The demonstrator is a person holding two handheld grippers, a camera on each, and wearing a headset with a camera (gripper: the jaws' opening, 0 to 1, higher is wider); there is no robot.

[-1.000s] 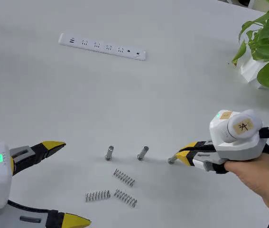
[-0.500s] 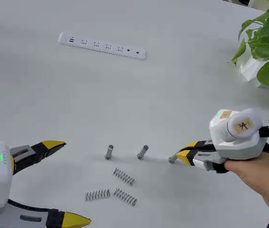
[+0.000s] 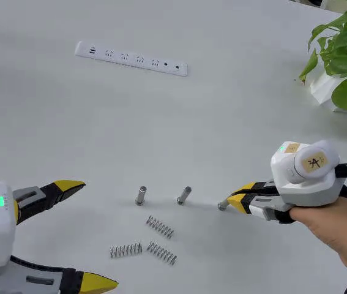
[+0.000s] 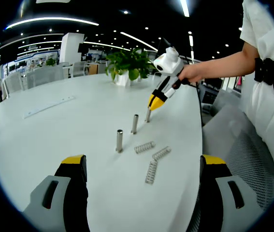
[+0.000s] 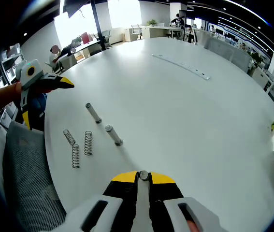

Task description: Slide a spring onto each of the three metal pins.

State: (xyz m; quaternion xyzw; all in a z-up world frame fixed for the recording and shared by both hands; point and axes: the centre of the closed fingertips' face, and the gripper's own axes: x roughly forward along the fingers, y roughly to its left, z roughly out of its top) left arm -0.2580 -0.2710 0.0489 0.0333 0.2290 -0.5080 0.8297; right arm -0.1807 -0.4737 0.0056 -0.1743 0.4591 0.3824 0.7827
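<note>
Three coiled wire springs point(image 3: 160, 228) loose, one silver metal pin point(image 3: 222, 206) clamped

The yellow-tipped left gripper point(image 3: 98, 234) is held with its jaws wide apart. The springs are laid flat on the pale grey table point(image 3: 51, 122), just before two upright pins point(image 3: 141, 196). The third is clamped by the right gripper point(image 3: 231, 202). A white power strip point(image 3: 131, 59) and a leafy potted plant point(image 3: 338, 61) are set well beyond.

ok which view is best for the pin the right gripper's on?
Left gripper view: the pin stands side-on, shaft clear below the right gripper. Right gripper view has its top end-on between shut fingers; head view, a short stub.
</note>
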